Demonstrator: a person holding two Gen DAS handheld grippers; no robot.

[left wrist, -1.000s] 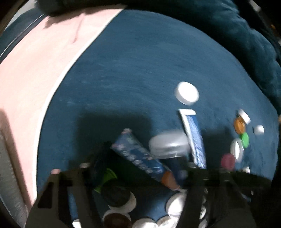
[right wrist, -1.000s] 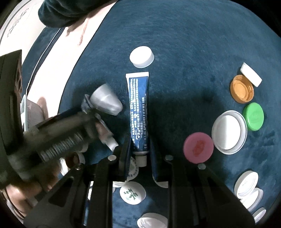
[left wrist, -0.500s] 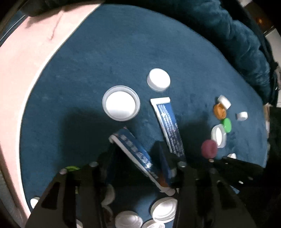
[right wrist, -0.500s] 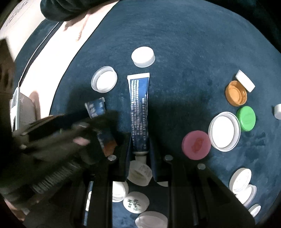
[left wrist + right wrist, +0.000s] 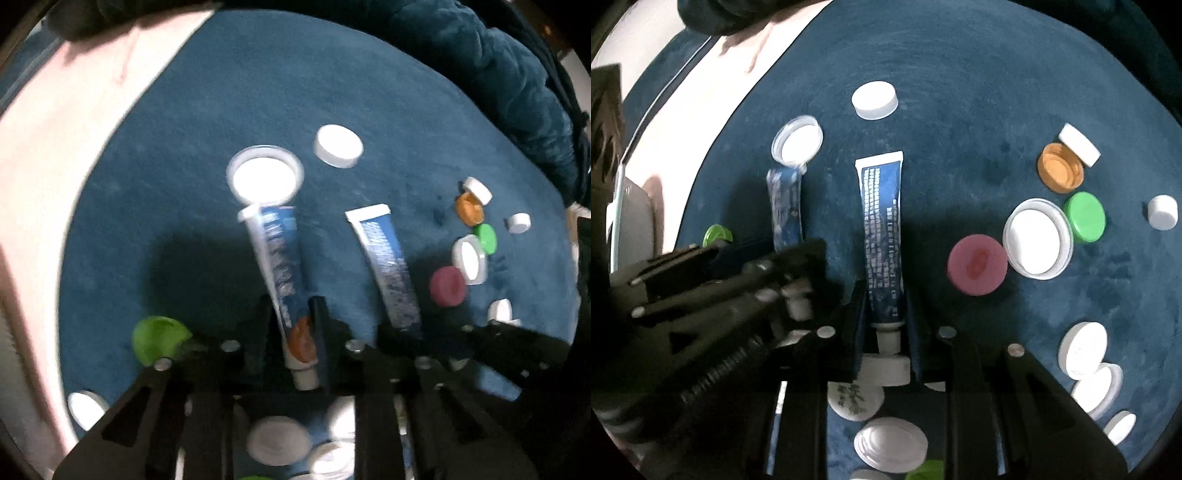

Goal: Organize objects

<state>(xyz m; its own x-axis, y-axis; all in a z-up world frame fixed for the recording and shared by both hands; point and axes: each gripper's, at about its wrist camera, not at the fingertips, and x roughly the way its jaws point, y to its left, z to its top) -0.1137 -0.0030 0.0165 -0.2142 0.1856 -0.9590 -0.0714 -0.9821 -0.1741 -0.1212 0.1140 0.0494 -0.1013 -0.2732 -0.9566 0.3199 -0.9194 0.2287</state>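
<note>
Nearest the left wrist camera, the left gripper (image 5: pixel 291 325) is seen clamped on the neck end of a blue tube with an orange band (image 5: pixel 279 273); the jaws are pressed against both sides of it, just above its white nozzle. White lids (image 5: pixel 279 439) lie below the fingers on the blue cloth (image 5: pixel 258 92), blurred. A lime-green cap (image 5: pixel 159 341) is found just left of the gripper. The tube is stretched away from the jaws, its crimped end touching or overlapping a white ring-rimmed lid (image 5: pixel 265 179); which of the two cannot be told.

In the right wrist view, the right gripper (image 5: pixel 884 314) is seen clenched on the shoulder of a second blue tube printed with white text (image 5: pixel 882 236), whose capless white nozzle is shown between the fingers. A printed white lid (image 5: pixel 855 400) and a ribbed white lid (image 5: pixel 890 445) lie beneath the gripper. The two tubes are laid roughly parallel, apart from each other.

Farther right, a pink cap (image 5: pixel 977 264) is set just beside a large white lid (image 5: pixel 1038 238), with a green cap (image 5: pixel 1086 218), an upturned orange cap (image 5: pixel 1060 168) and a small white cap (image 5: pixel 1078 144) beyond. A white cap (image 5: pixel 874 99) lies alone farther off. A pale pink surface (image 5: pixel 701 118) borders the cloth at far left.
</note>
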